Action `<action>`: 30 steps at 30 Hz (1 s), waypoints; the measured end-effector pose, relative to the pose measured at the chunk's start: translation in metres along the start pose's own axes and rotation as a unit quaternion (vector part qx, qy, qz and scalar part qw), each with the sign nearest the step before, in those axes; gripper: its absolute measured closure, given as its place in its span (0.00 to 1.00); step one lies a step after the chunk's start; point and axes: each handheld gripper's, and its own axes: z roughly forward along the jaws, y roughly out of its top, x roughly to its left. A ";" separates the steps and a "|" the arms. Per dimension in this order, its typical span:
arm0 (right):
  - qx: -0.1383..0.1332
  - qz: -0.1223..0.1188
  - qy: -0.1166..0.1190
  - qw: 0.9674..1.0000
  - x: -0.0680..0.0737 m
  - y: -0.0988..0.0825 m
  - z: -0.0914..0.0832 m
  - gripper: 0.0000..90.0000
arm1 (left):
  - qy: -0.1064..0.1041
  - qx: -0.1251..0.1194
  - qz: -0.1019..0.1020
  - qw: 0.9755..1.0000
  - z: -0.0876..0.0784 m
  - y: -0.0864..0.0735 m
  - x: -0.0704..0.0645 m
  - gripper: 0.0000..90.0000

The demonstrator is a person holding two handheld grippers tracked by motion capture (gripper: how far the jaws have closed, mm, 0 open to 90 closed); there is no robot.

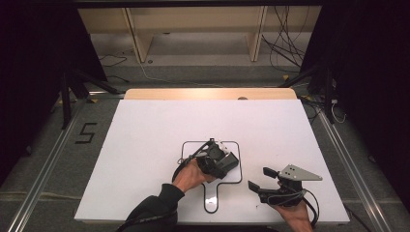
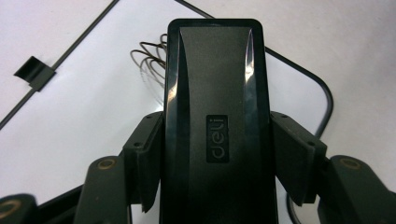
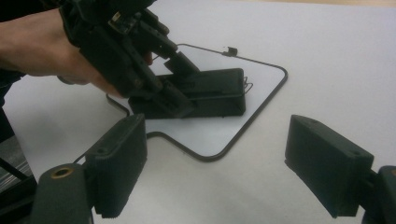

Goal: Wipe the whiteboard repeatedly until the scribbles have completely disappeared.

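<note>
A black Dell power brick lies inside a black outline drawn on the white board. My left gripper is shut on the brick's near half, one pad pressed against each long side. In the high view the left gripper sits over the outline's middle with the brick under it. A thin coil of wire pokes out beside the brick's far end. My right gripper stands open and holds nothing, pointing at the brick from a short way off. It rests near the board's front right.
The white board covers the table, with a strip of wood at its far edge. The outline's stem runs toward the front edge. A small black clip sits on the outline's line. Cables lie on the floor behind.
</note>
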 end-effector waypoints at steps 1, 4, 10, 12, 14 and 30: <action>-0.001 -0.002 0.000 1.000 0.000 0.000 0.000 0.24 | -0.004 0.000 -0.004 1.000 0.001 0.001 0.002 0.45; 0.001 -0.001 0.000 1.000 0.000 0.000 0.001 0.24 | 0.003 0.001 -0.010 1.000 0.004 0.007 0.011 0.45; -0.002 -0.002 0.000 1.000 -0.001 0.000 0.000 0.24 | 0.028 0.003 -0.051 0.998 0.013 0.020 0.035 0.45; -0.002 0.000 0.000 1.000 -0.001 0.000 -0.001 0.24 | 0.030 0.007 -0.053 0.998 0.014 0.022 0.036 0.45; -0.002 0.000 0.000 1.000 -0.002 0.000 -0.001 0.24 | 0.029 0.011 -0.047 0.998 0.013 0.021 0.032 0.45; -0.001 -0.001 -0.002 1.000 -0.001 0.000 0.000 0.24 | 0.010 0.023 -0.017 1.000 0.014 0.022 0.011 0.44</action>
